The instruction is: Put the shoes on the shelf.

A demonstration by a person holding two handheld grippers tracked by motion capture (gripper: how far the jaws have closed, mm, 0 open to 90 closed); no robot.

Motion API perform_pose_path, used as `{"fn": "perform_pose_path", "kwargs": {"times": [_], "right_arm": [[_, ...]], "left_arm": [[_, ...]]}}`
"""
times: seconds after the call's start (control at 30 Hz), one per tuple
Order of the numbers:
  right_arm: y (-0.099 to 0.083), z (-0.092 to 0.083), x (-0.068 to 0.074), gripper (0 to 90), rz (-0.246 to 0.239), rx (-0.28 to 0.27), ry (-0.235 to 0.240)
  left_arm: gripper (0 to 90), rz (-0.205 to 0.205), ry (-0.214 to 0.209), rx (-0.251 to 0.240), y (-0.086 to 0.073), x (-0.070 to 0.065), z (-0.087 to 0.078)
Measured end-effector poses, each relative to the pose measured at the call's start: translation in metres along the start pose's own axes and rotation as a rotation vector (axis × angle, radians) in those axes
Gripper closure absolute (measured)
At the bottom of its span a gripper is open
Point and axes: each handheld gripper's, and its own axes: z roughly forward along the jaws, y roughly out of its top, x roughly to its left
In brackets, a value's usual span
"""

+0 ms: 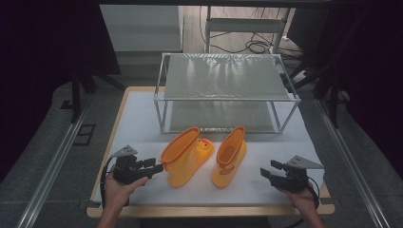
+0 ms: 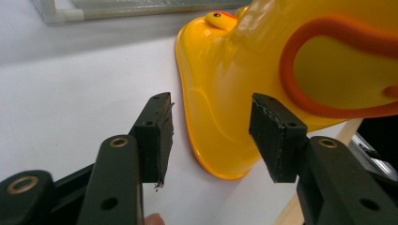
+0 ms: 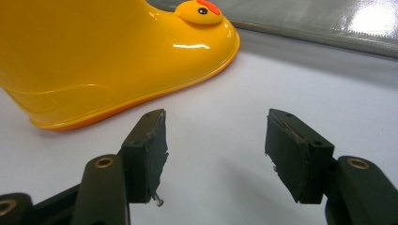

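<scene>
Low over the table, both grippers point level: left gripper (image 1: 153, 167) beside the left boot (image 1: 183, 159), right gripper (image 1: 267, 171) apart, fingers released.

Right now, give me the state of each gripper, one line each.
Left gripper: open, jaws either side of the left boot's heel, pads not pressing it.
Right gripper: open, holding nothing, apart from the right boot.

Both duck boots, left boot (image 1: 186, 156) and right boot (image 1: 229, 156): glossy yellow plastic/rubber w/ smooth moulded surface, bright highlights, orange trim at rim. Worktop (image 1: 142, 118): matt white cover, pale wood-look edge. Shelf rack (image 1: 227, 92): white tube frame, shelves semi-gloss grey, reflective. Left claw (image 2: 211, 136) and right claw (image 3: 216, 150): matt black plastic, pads (image 3: 286, 150) rough, frayed at edges; brass-look inserts.
</scene>
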Motion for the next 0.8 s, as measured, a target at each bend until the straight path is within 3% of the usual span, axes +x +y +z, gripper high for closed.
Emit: {"fn": "perform_pose_path", "kwargs": {"times": [0.4, 0.8], "right_arm": [[0.000, 0.001, 0.000, 39.5, -0.004, 0.004, 0.000], [0.001, 0.001, -0.003, 39.8, 0.003, 0.013, -0.011]], "left_arm": [[49.9, 0.005, -0.117, -0.012, 0.037, -0.002, -0.038], [50.2, 0.055, -0.170, 0.001, 0.072, -0.015, -0.060]]}}
